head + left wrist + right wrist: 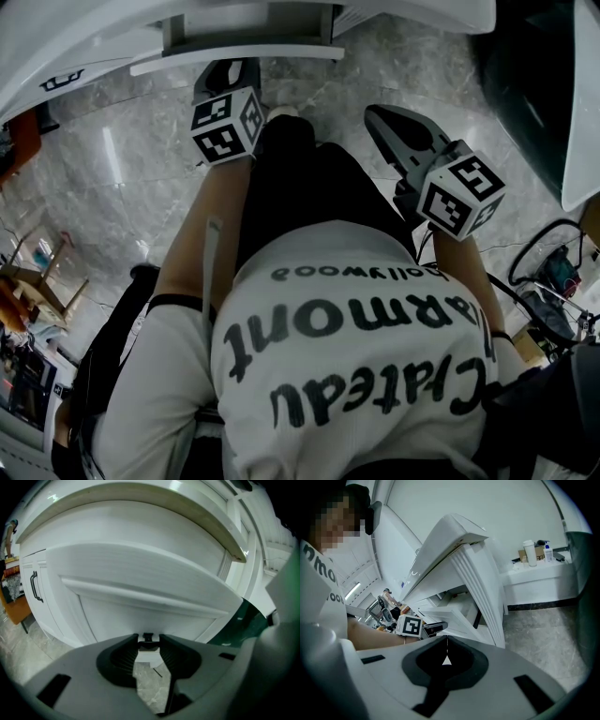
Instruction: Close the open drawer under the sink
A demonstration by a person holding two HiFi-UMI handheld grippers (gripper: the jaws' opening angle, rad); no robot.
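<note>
My left fingers (121, 657) are spread, my right fingers (464, 660) pressed together; a crooked push could jam the drawer (140, 585).

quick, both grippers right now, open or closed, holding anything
Left gripper: open, nothing between its jaws, facing the white drawer front.
Right gripper: closed, jaws together, holding nothing.

Left gripper (149, 638) jaws apart; right gripper (446, 638) jaws together.
</note>
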